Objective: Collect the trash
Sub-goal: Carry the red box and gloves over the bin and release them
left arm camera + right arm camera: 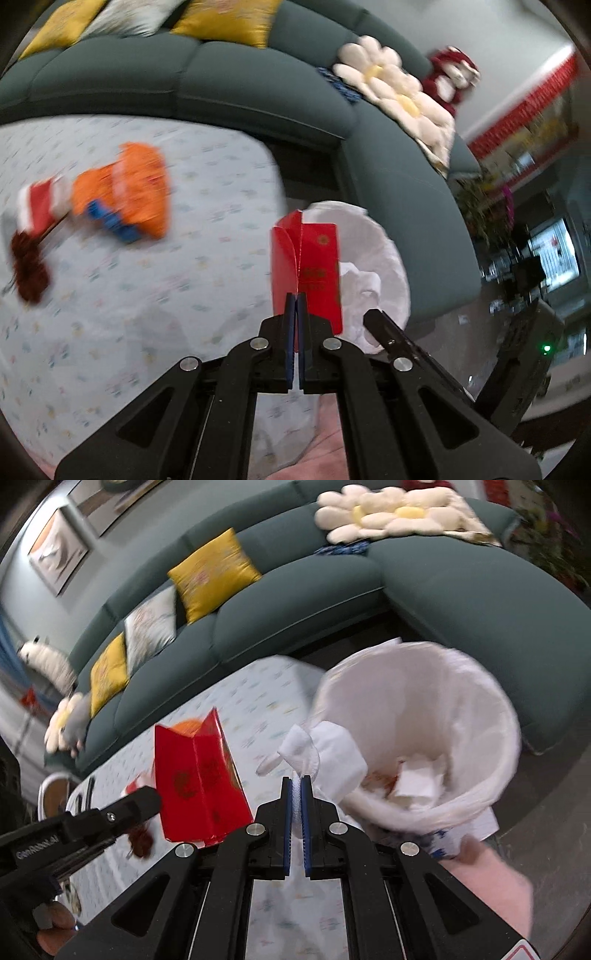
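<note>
**A:** ok, left wrist view first. The left gripper [296,295] is clamped tight on a red envelope [305,271], which stands upright in front of the lined bin [391,258]. There's crumpled tissue [360,286] in the bin. An orange wrapper [125,192] lies well off to the left on the patterned tablecloth [184,280], nowhere near its edge. It's blurry though.

**B:** and the other view?

**A:** right wrist view: the right gripper [296,781] is pinched shut on a white tissue [325,755], held just beside the bin's [476,797] near-left rim, not inside. Paper scraps [417,779] sit at the bottom. The envelope [199,782] is to the left, over the tablecloth [258,698], with the left gripper's finger [138,805] on it. A green sofa [295,602] runs behind the table's far edge.
</note>
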Demonstrator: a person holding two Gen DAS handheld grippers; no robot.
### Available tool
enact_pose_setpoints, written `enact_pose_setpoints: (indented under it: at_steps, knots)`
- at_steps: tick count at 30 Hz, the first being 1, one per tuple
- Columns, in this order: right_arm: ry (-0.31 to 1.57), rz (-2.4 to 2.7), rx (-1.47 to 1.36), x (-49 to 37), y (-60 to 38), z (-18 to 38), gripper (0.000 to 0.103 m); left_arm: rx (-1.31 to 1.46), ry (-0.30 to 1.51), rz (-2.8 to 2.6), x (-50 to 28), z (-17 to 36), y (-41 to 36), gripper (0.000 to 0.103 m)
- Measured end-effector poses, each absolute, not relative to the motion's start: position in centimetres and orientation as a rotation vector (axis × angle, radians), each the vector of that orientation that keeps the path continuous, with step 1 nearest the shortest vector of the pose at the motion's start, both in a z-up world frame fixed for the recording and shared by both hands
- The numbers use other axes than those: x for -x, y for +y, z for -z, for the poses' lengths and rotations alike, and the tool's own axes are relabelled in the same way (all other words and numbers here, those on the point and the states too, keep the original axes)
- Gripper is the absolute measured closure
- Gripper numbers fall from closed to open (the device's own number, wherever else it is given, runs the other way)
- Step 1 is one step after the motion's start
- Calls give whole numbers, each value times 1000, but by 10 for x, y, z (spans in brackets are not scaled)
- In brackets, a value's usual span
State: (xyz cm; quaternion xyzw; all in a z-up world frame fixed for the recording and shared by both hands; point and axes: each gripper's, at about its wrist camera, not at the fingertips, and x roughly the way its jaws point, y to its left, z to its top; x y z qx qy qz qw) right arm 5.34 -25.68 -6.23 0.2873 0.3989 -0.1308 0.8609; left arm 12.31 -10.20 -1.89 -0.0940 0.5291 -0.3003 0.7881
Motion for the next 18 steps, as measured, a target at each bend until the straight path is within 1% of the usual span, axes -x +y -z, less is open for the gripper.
enact_pose_setpoints:
  at_steps: [8,15,16,17,18]
  knots:
    - [798,381,-616,-37,-325,60,98,106,1146,740,-123,19,-187,103]
    - [792,420,-642,-34,-359,66,98,83,1163,756,-127,25,-226,101]
    - [792,418,-646,-35,-362,66,98,83,1158,756,-127,25,-229,98]
    - [792,417,-650,-36,-364,66,98,76,1155,748,-127,24,-230,89]
    - [791,418,-654,-37,-365,66,98,71,1152,743,-126,24,-231,85]
